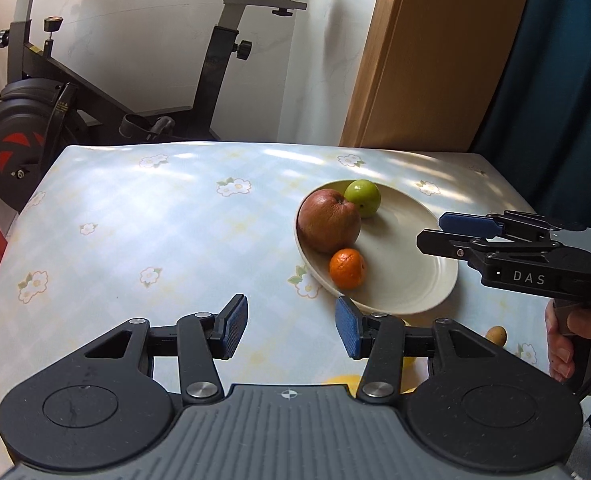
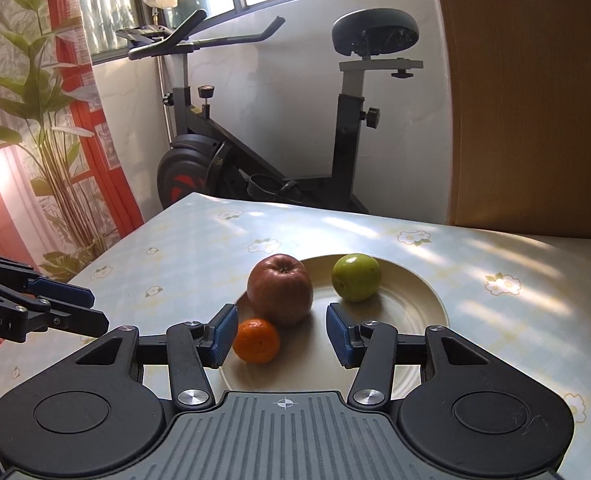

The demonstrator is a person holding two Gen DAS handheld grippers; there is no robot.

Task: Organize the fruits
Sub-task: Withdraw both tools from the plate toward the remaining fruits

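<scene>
A cream plate point(image 1: 411, 280) on the flowered tablecloth holds a red apple point(image 1: 329, 220), a green fruit point(image 1: 362, 198) and a small orange point(image 1: 347, 268). My left gripper point(image 1: 291, 328) hovers open over bare cloth just left of the plate's near rim, nothing between its blue pads. My right gripper point(image 1: 431, 230) reaches in from the right above the plate's right side. In the right wrist view that right gripper point(image 2: 281, 334) stands open above the plate point(image 2: 423, 292), with the orange point(image 2: 255, 340) beside its left pad, the apple point(image 2: 280, 290) beyond, and the green fruit point(image 2: 356, 282) further right. Nothing is gripped.
A yellow fruit point(image 1: 339, 382) and a brownish fruit point(image 1: 496, 336) lie near the front edge, partly hidden behind the left gripper. A hand point(image 1: 563, 344) holds the right gripper's handle. An exercise bike point(image 2: 263, 152) stands beyond the table's far edge, a wooden panel point(image 1: 435, 60) at back right.
</scene>
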